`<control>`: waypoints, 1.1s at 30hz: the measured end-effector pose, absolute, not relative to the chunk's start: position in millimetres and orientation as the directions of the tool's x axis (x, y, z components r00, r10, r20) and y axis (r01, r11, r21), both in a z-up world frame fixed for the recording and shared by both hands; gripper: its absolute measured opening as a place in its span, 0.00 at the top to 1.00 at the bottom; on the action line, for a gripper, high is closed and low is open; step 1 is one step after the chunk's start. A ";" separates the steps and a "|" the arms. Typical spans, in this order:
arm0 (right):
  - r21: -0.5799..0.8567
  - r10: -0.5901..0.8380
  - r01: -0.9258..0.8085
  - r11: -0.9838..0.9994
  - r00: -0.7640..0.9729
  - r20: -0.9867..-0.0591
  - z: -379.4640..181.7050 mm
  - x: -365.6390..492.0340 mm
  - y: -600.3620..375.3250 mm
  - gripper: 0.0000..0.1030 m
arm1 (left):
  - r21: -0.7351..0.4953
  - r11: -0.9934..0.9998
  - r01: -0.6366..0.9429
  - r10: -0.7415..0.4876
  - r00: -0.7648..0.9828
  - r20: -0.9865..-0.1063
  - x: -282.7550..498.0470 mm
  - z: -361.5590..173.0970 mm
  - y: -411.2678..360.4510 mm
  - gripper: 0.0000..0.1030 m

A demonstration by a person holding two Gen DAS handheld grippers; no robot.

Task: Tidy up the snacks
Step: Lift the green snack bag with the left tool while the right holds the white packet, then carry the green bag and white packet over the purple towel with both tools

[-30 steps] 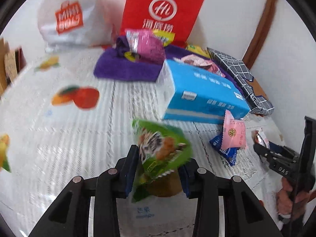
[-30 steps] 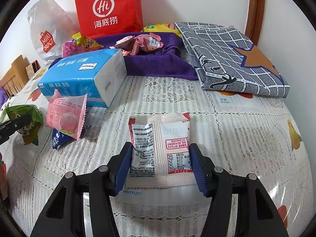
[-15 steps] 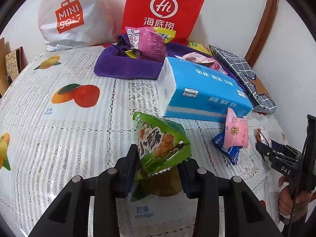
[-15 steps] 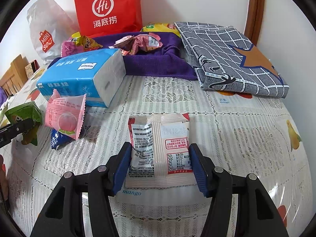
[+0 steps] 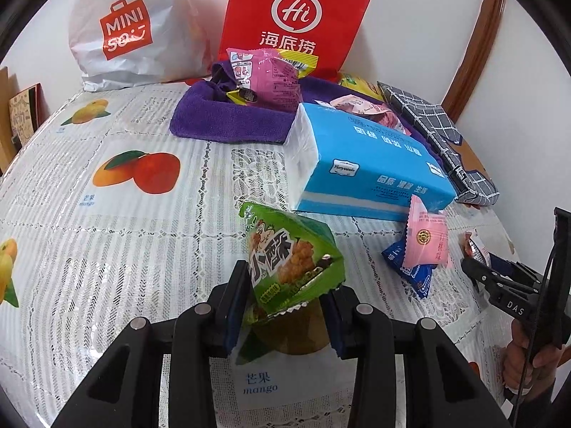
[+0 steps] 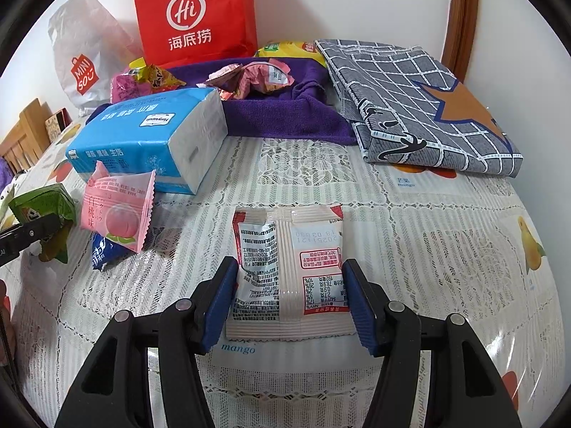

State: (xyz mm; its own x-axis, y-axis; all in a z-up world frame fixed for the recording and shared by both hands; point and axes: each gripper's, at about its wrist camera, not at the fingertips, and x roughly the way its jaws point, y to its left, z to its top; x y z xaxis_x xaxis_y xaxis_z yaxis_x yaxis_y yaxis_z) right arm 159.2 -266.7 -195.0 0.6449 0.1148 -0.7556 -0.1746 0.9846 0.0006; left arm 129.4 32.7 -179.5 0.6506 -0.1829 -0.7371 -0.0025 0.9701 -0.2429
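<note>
Judging progress, I'm midway: several snacks sit on the purple towel (image 5: 228, 121); my left hand-held gripper (image 5: 285, 306) pinches the green packet (image 5: 289, 260), right hand-held gripper (image 6: 289, 299) straddles the white packet (image 6: 289, 271) flat on the tabletop (image 6: 428, 249), whether squeezing I cannot tell.

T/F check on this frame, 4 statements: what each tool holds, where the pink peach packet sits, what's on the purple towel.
1. The left tool grips a green snack packet. True.
2. The right tool is empty. False: its fingers flank a white sachet; whether they are clamped is unclear.
3. The pink peach packet lies on the purple towel. False: it leans by the blue tissue pack, over a blue wrapper.
4. Snack packets already sit on the purple towel. True.
</note>
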 end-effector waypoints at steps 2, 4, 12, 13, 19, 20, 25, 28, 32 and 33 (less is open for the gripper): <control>0.002 0.116 -0.175 0.985 0.645 -0.756 -195.0 159.1 -266.6 0.42 | -0.239 0.971 -0.003 -0.179 0.651 -0.738 129.1 -179.5 32.8 0.66; -0.004 0.112 -0.175 0.985 0.646 -0.755 -194.5 159.3 -266.0 0.42 | -0.235 0.972 -0.006 -0.175 0.651 -0.738 128.9 -179.4 33.2 0.67; 0.002 0.126 -0.191 0.982 0.643 -0.756 -190.9 157.7 -267.9 0.46 | -0.248 0.968 -0.042 -0.160 0.659 -0.735 121.2 -170.0 42.1 0.69; 0.004 0.127 -0.189 0.982 0.645 -0.753 -188.5 155.7 -268.0 0.46 | -0.258 0.966 -0.034 -0.172 0.662 -0.729 119.7 -166.9 43.0 0.69; 0.056 0.184 -0.212 0.976 0.657 -0.731 -169.2 142.7 -258.1 0.47 | -0.257 0.966 -0.008 -0.184 0.675 -0.714 111.6 -140.5 42.6 0.69; 0.048 0.184 -0.217 0.975 0.666 -0.723 -163.6 139.6 -253.5 0.47 | -0.256 0.967 -0.001 -0.188 0.676 -0.712 110.4 -135.1 42.1 0.69; 0.070 0.220 -0.243 0.968 0.671 -0.708 -136.4 135.2 -236.4 0.47 | -0.269 0.963 0.033 -0.221 0.669 -0.709 111.5 -106.7 37.6 0.69; 0.067 0.226 -0.250 0.966 0.685 -0.693 -116.7 135.2 -225.1 0.47 | -0.268 0.962 0.052 -0.233 0.671 -0.704 114.4 -90.2 34.5 0.69; 0.072 0.230 -0.252 0.965 0.687 -0.689 -95.4 142.0 -214.1 0.47 | -0.258 0.964 0.071 -0.236 0.677 -0.697 121.4 -67.9 31.4 0.69; 0.075 0.234 -0.253 0.965 0.691 -0.684 -89.0 144.6 -211.9 0.47 | -0.261 0.962 0.075 -0.241 0.679 -0.693 122.9 -62.1 31.3 0.69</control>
